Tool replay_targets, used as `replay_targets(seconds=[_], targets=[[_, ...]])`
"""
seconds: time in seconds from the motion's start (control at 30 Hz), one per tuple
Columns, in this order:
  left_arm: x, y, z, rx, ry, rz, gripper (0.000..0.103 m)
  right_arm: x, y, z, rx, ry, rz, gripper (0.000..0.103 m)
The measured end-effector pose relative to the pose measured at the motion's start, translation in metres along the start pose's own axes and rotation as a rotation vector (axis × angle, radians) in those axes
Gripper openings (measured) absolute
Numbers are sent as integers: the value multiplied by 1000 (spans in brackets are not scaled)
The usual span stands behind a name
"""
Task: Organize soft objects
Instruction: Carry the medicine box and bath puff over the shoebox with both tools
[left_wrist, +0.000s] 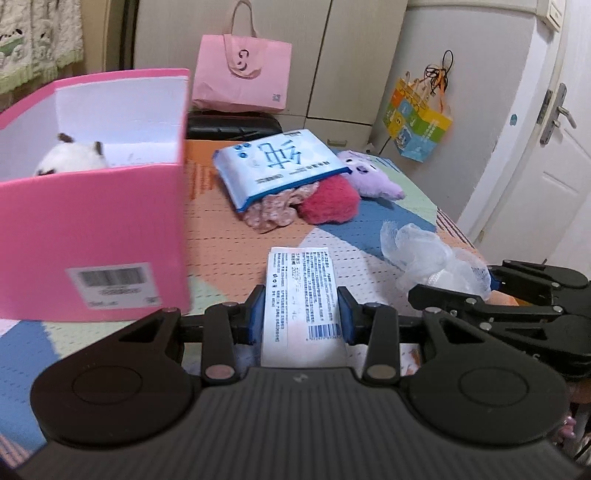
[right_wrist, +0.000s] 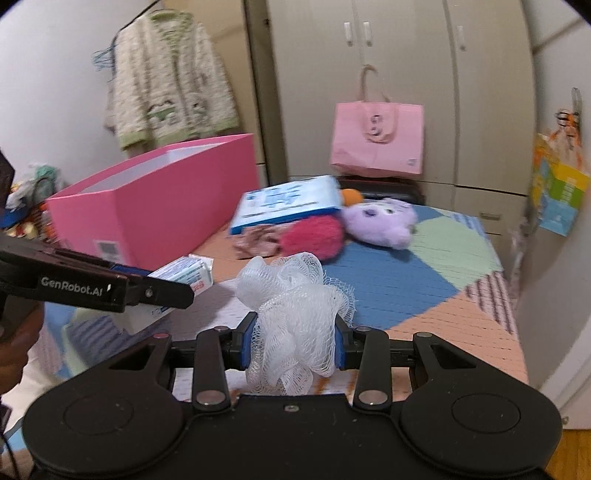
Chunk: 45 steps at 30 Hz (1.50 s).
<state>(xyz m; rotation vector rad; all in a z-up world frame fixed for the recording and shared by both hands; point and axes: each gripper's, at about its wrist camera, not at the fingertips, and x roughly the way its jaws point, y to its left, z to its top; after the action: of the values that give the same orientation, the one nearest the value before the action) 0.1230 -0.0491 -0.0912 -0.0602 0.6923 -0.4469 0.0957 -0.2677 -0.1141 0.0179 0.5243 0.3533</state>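
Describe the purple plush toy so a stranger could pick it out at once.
Start at the open pink box on the patchwork mat, then look right past the blue-and-white tissue pack. The purple plush toy lies just beyond it, next to a red fuzzy ball. It alone is pale lilac with dark stitched eyes.

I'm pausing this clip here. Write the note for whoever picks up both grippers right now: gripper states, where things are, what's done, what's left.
Left gripper: shut on a small white tissue pack.
Right gripper: shut on a white mesh bath sponge.
Pink box stands on the bed's left; a white plush toy is already inside.
Left on the bed: large tissue pack, floral cloth, red fluffy ball, purple plush.
Next, probably: drop both held items into the box, then collect the rest.
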Motion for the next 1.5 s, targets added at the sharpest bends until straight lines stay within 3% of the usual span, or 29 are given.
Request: replay_targets(seconds=[0.33, 0.57, 0.8, 1.13, 1.5], targets=[[-30, 21, -7, -22, 57, -72, 38, 2, 25, 15, 0, 134, 174, 44], [-51, 38, -6, 19, 119, -120, 38, 2, 51, 31, -16, 215, 279, 44], [-80, 58, 4, 46, 170, -167, 38, -5, 85, 58, -104, 227, 371, 44], [-137, 81, 39, 90, 84, -140, 38, -9, 122, 106, -172, 235, 427, 44], [-141, 106, 85, 107, -48, -73, 38, 15, 146, 156, -233, 96, 399, 45]])
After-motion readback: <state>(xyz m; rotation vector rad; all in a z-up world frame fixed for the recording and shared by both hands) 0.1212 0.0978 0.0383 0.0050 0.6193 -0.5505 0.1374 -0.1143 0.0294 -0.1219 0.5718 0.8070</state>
